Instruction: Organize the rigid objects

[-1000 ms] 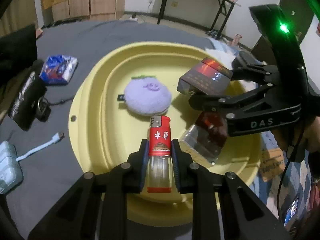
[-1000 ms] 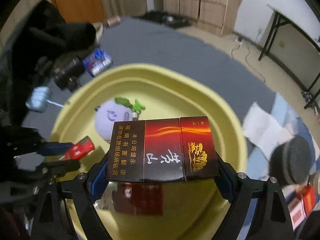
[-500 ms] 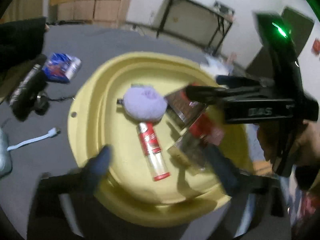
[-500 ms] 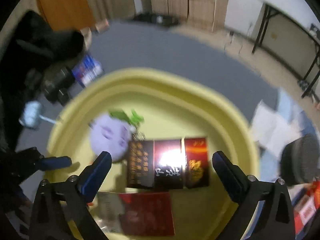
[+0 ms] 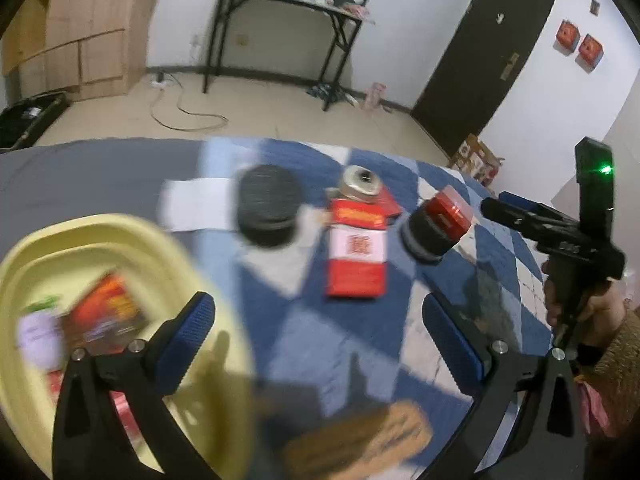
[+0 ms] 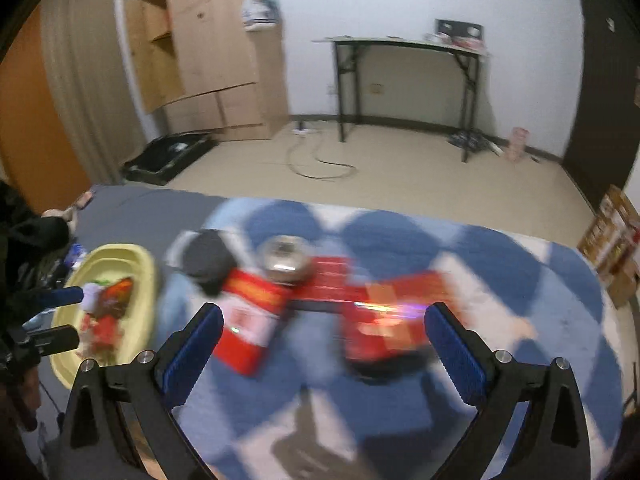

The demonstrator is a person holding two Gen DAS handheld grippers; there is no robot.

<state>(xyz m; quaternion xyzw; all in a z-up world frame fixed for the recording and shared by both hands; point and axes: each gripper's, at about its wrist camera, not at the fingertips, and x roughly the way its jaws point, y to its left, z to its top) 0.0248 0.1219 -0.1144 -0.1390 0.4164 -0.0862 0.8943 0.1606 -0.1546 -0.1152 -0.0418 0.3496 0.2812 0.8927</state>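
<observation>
Both views are motion-blurred. My left gripper is open and empty above a blue-and-white checked blanket, just right of the yellow tray. A dark red cigarette box and a purple plush lie in the tray. My right gripper is also open and empty, hanging over the blanket. Beyond its fingers lie a red-and-white box, a black round puck, a metal can and a blurred red jar. In the left wrist view the same box and red-lidded jar lie ahead.
A hand holds the right gripper at the right edge. A brown flat thing lies near the blanket's front. White paper sits beside the puck. Past the bed are bare floor, a black table and wooden cupboards.
The left gripper let the lighter go into the tray and the right one let the cigarette box go there. Both opened wide and swung right, away from the tray, over the blanket.
</observation>
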